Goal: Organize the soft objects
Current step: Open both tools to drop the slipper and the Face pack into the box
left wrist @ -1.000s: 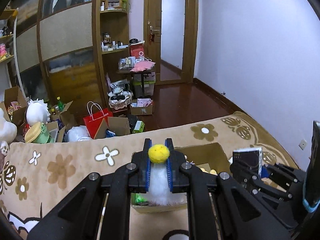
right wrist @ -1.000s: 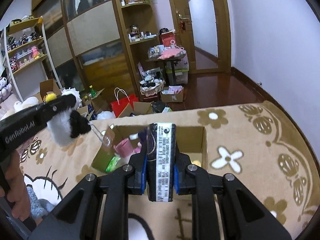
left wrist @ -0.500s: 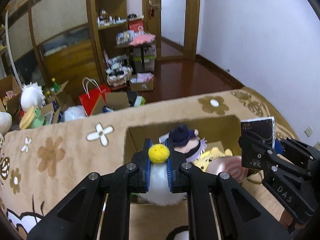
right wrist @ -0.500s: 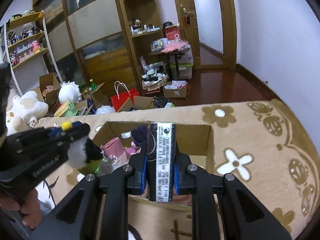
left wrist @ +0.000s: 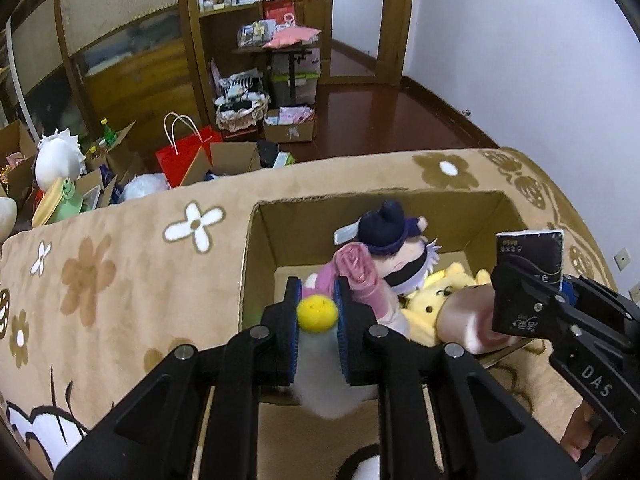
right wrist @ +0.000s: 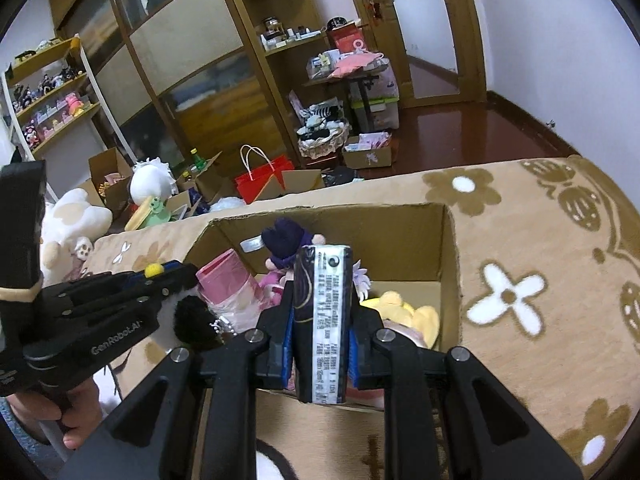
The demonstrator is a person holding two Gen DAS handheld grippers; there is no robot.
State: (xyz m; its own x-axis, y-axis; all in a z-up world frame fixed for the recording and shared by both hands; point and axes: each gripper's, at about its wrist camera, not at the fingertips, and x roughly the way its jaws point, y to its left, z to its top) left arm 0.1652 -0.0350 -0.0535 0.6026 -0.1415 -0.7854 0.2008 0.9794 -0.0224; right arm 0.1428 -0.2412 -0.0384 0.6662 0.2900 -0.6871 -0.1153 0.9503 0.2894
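Observation:
My left gripper (left wrist: 317, 300) is shut on a white fluffy toy with a yellow pompom (left wrist: 317, 313), held over the near left edge of an open cardboard box (left wrist: 256, 256). The toy's black part (right wrist: 192, 320) shows in the right wrist view. My right gripper (right wrist: 320, 320) is shut on a dark tissue pack (right wrist: 322, 320), held over the box's near edge (right wrist: 448, 280); the pack also shows in the left wrist view (left wrist: 528, 264). Inside the box lie a purple-haired doll (left wrist: 384, 228), a yellow plush (left wrist: 436, 300) and a pink bundle (right wrist: 230, 284).
The box sits on a tan flower-patterned blanket (left wrist: 120, 264). Beyond its far edge the floor holds a red bag (left wrist: 184, 156), cardboard boxes, white plush toys (right wrist: 152, 176) and shelves. A white wall is on the right.
Both grippers have moved forward and tilted down over the box, so its inside and the toys in it now fill the view. Both grips are unchanged.

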